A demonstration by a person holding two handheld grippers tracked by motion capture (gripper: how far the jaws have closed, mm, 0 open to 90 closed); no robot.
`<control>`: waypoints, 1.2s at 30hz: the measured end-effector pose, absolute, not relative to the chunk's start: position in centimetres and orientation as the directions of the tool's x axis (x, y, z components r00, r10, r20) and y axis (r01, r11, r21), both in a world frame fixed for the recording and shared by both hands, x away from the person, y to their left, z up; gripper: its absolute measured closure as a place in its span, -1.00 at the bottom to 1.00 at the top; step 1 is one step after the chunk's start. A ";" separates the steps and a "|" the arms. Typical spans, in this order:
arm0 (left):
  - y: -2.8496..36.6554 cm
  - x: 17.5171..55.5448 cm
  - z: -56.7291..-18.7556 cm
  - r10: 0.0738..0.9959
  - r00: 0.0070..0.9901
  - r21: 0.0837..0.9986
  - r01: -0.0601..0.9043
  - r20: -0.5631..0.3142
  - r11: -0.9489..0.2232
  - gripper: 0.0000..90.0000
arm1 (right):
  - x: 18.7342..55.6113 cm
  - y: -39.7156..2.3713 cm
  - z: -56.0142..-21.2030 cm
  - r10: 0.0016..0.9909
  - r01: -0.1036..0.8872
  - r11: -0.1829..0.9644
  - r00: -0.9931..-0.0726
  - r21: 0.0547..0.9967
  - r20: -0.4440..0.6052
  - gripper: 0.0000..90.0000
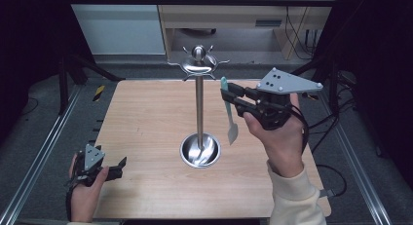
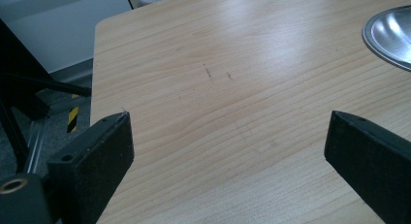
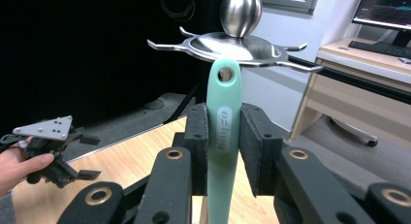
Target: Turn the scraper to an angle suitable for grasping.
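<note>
- Right gripper [image 1: 227, 92] is clamped on the teal-handled spatula [image 1: 228, 110], held upright just right of the steel rack's [image 1: 199, 108] pole, w/ the blade hanging down
- Handle's hole [image 3: 225, 74] sits right below a hook [image 3: 298, 66] on the rack's top disc; can't tell if touching
- Left gripper [image 1: 122, 162] rests near the table [image 1: 146, 118] edge, well left of the rack's base, jaws spread wide w/ nothing btw them
</note>
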State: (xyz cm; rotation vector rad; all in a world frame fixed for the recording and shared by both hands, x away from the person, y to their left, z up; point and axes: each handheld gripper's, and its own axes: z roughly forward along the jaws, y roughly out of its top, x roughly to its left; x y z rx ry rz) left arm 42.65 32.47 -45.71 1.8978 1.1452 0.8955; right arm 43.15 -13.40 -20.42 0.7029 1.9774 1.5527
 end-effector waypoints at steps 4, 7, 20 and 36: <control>32.5 42.6 -45.7 0.914 0.359 0.854 0.402 0.187 -0.332 -0.92 | 43.3 -12.8 -20.5 0.683 0.082 0.213 -0.725 0.974 -0.088 0.65; 32.5 42.7 -45.7 0.915 0.360 0.852 0.404 0.185 -0.332 -0.92 | 43.4 -12.5 -20.5 0.687 0.083 0.218 -0.721 0.972 -0.093 0.65; 32.4 42.7 -45.8 0.913 0.361 0.848 0.407 0.191 -0.339 -0.93 | 43.6 -12.2 -20.5 0.691 0.093 0.222 -0.717 0.971 -0.090 0.65; 32.3 42.6 -45.8 0.912 0.366 0.850 0.405 0.187 -0.337 -0.93 | 44.7 -11.1 -21.2 0.704 0.101 0.214 -0.705 0.972 -0.082 0.65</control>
